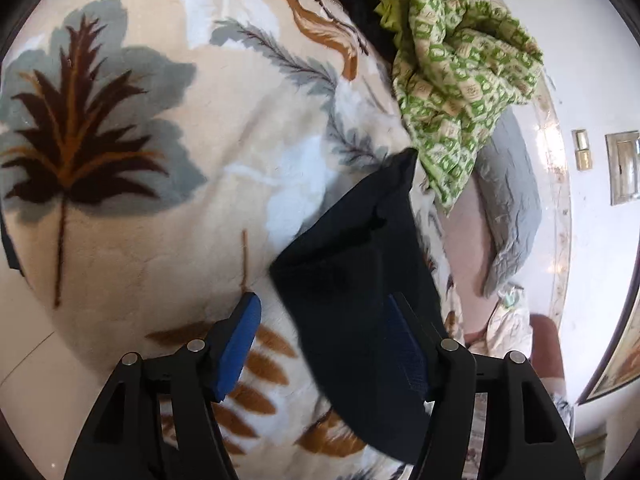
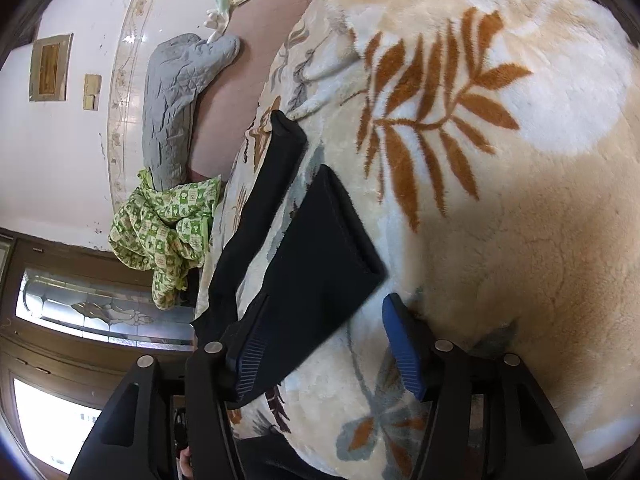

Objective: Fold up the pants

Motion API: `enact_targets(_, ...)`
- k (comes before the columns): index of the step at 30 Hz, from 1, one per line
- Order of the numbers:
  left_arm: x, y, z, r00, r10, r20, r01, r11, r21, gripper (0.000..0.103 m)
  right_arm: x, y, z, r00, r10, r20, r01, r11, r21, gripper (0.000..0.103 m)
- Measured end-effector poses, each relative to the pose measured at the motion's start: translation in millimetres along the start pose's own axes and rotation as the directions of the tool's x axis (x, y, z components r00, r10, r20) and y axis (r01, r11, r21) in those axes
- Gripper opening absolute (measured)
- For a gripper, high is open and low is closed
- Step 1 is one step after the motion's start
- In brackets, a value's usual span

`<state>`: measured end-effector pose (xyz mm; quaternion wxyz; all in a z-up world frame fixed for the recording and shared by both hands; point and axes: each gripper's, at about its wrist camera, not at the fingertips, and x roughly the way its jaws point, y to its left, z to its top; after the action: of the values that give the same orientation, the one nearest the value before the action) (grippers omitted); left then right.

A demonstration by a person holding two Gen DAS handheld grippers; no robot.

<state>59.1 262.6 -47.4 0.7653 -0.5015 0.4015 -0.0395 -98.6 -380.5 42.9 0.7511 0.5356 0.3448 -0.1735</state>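
Black pants (image 1: pixel 356 280) lie on a cream leaf-print blanket (image 1: pixel 140 200). In the left wrist view my left gripper (image 1: pixel 324 348) is open, and the pants cloth lies between its blue pads and against the right pad (image 1: pixel 404 352). In the right wrist view the pants (image 2: pixel 320 264) show both legs stretching away, one long leg (image 2: pixel 276 168) to the left. My right gripper (image 2: pixel 328 352) is open, and the cloth rests over its left pad (image 2: pixel 252 360). The right pad (image 2: pixel 402 348) is bare.
A green patterned cloth (image 1: pixel 460 72) is bunched at the blanket's edge, also in the right wrist view (image 2: pixel 168 232). A grey quilted pad (image 2: pixel 176 104) lies on the pink sheet (image 2: pixel 248 52) by the white wall. A wooden glass-panelled door (image 2: pixel 80 312) is beyond.
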Motion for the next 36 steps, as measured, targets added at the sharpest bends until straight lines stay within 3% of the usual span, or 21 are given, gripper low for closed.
enact_targets(3,8,-6,2,0.998,-0.057,-0.011,0.057,0.998,-0.002,0.063,4,6,-2,1.0,0.006,-0.015,-0.006,1.0,-0.029,0.062)
enact_targets(5,8,-5,1,0.998,-0.062,-0.007,0.062,0.998,-0.009,0.055,5,5,-3,1.0,0.016,-0.015,-0.016,0.999,-0.029,0.062)
enact_targets(12,0,1,-11,0.998,0.022,0.063,-0.023,0.999,0.024,0.004,4,-2,-1,0.998,0.056,0.009,-0.057,0.998,0.037,0.06)
enact_targets(16,-13,-6,-21,0.992,0.071,0.103,-0.078,0.995,0.062,0.003,8,1,0,0.999,0.047,0.019,-0.048,0.998,0.039,0.06)
enact_targets(18,-25,-5,-28,0.991,0.077,0.111,-0.085,0.994,0.069,0.003,12,6,0,1.0,0.017,0.015,-0.017,1.0,0.006,0.048)
enact_targets(20,-36,0,-30,0.991,0.074,0.108,-0.081,0.995,0.059,0.003,18,7,0,0.999,-0.038,-0.01,0.037,0.999,-0.014,0.005)
enact_targets(22,-45,4,-27,0.992,0.067,0.104,-0.072,0.996,0.047,0.003,22,3,-2,0.997,-0.065,-0.034,0.065,0.998,0.0,0.004)
enact_targets(26,-70,11,-13,0.98,0.094,0.177,-0.104,0.994,0.046,0.003,29,11,-10,0.994,-0.05,-0.095,0.045,0.998,-0.051,0.008)
enact_targets(29,-66,23,-8,0.978,0.136,0.16,-0.139,0.99,0.008,0.005,28,11,-10,0.994,-0.076,-0.079,0.072,0.996,-0.057,0.007)
enact_targets(31,-61,31,-8,0.974,0.186,0.133,-0.185,0.983,-0.02,0.011,18,10,-1,0.992,-0.125,-0.008,0.124,0.991,-0.045,0.008)
enact_targets(33,-70,35,-6,0.97,0.186,0.156,-0.181,0.983,-0.042,0.012,7,16,10,0.977,-0.198,0.08,0.201,0.979,-0.037,0.016)
enact_targets(34,-76,33,-5,0.962,0.21,0.175,-0.207,0.978,-0.035,0.018,6,21,14,0.969,-0.222,0.107,0.228,0.973,-0.045,0.025)
enact_targets(36,-91,24,-2,0.941,0.246,0.232,-0.248,0.969,-0.023,0.03,8,47,28,0.957,-0.236,0.17,0.257,0.959,-0.116,0.031)
